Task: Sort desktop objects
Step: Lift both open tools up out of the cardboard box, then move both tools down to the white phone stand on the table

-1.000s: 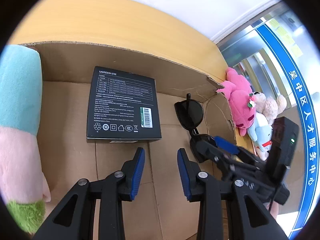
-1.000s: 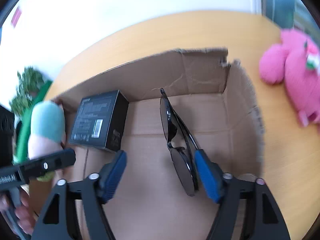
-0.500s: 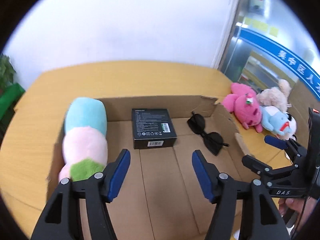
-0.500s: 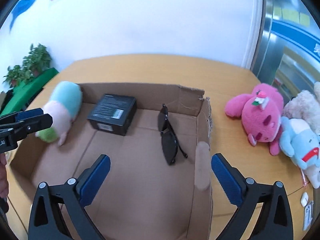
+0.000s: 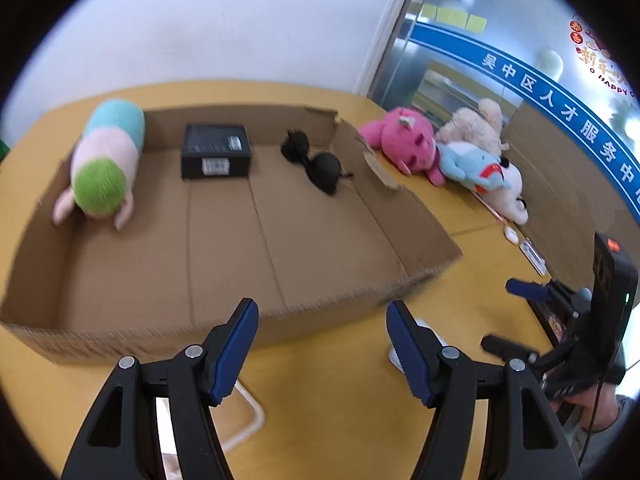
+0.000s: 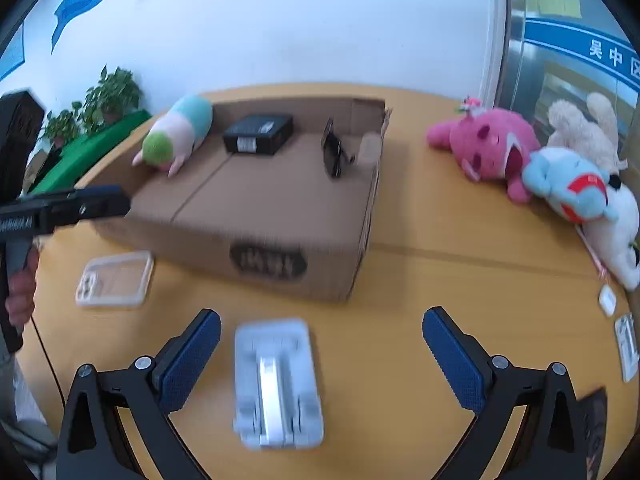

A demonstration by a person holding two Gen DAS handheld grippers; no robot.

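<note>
Both grippers now hang over the yellow table [image 6: 460,240], pulled back out of the cardboard box [image 5: 224,240] they were reaching into a second ago. The left gripper [image 5: 322,350] has widened from a narrow gap to a half-open spread with nothing between its blue pads; the right gripper [image 6: 322,360] stands fully spread, having let go of the black sunglasses [image 5: 318,160] it was beside earlier. Those sunglasses lie inside the box near its right wall, next to the black carton [image 5: 216,156] and the pastel plush caterpillar [image 5: 106,160], all three along the far side as before. Below the right gripper, a pale grey folding stand [image 6: 276,384] lies flat on the table between the spread jaws, apparently untouched, though motion blur softens it. A clear phone case [image 6: 116,278] lies left of it, just outside the box. The pink plush [image 6: 486,148], a blue one [image 6: 568,184] and a cream one [image 6: 584,128] sit heaped at the table's right edge.
</note>
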